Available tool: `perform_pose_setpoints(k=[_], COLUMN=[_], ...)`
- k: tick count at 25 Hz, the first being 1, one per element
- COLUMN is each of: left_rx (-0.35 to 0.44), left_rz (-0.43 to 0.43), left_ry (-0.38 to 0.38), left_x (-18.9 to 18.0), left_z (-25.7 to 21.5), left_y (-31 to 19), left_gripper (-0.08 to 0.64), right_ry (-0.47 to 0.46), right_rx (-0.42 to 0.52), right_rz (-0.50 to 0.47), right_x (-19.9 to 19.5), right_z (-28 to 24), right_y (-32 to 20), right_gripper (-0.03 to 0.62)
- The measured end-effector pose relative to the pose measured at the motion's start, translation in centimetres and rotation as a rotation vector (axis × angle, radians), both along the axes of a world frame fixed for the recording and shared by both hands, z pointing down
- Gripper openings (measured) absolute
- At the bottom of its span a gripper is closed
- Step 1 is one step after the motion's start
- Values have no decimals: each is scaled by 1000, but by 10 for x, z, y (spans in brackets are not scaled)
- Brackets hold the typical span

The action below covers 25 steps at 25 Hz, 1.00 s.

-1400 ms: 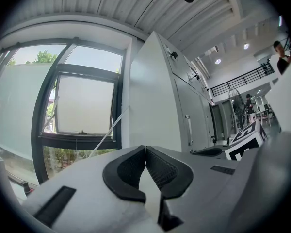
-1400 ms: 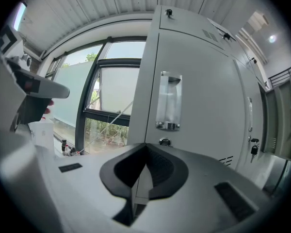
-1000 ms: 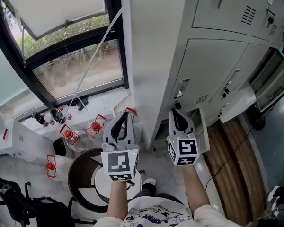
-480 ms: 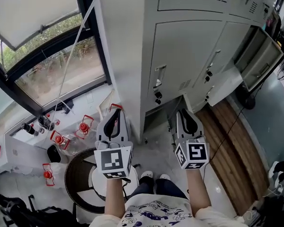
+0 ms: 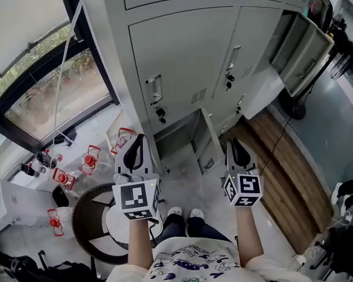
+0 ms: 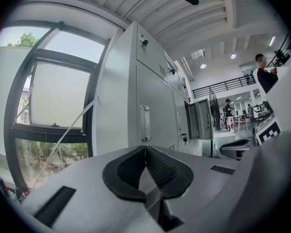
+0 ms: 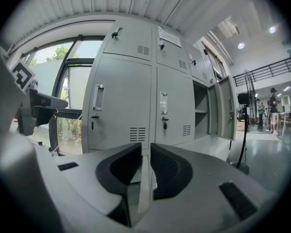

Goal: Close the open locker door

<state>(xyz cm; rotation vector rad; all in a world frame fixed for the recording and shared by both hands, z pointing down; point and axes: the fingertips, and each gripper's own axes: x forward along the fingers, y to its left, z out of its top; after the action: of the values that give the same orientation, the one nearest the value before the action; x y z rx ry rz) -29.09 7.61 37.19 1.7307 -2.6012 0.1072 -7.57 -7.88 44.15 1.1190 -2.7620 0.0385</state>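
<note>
locker door [image 5: 210, 138]: thin flat grey sheet-metal panel, smooth, rect.

2 forearms out level, side by side. Left gripper [image 5: 139, 138]: jaws shut, tips touching. Right gripper [image 5: 232, 141]: jaws just opened slightly, empty.

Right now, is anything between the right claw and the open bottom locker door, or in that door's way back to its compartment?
Nothing visible. The right claw, jaws just opened and empty, hangs right of the open door with only floor between. Nothing sticks out of the compartment; the left claw sits left of it.
</note>
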Motion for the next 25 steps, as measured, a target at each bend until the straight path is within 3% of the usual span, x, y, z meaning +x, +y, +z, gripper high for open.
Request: perform_pose_setpoints(k=[12, 13, 14, 25], left_rx=[-33, -38, -43, -104], left_rz=[13, 12, 11, -6], left_ry=[6, 7, 7, 18], left_x=[50, 53, 55, 63], left_z=[15, 17, 19, 44], left_y=[-42, -43, -45, -47], left_gripper=[3, 3, 3, 3], right_ry=[87, 90, 93, 161], right_rx=[-132, -145, -156, -240], right_rz=[-52, -71, -87, -161], right_x=[40, 39, 38, 28], right_z=[70, 75, 80, 133], right_y=[-8, -7, -6, 5], right_gripper=[66, 151, 172, 172])
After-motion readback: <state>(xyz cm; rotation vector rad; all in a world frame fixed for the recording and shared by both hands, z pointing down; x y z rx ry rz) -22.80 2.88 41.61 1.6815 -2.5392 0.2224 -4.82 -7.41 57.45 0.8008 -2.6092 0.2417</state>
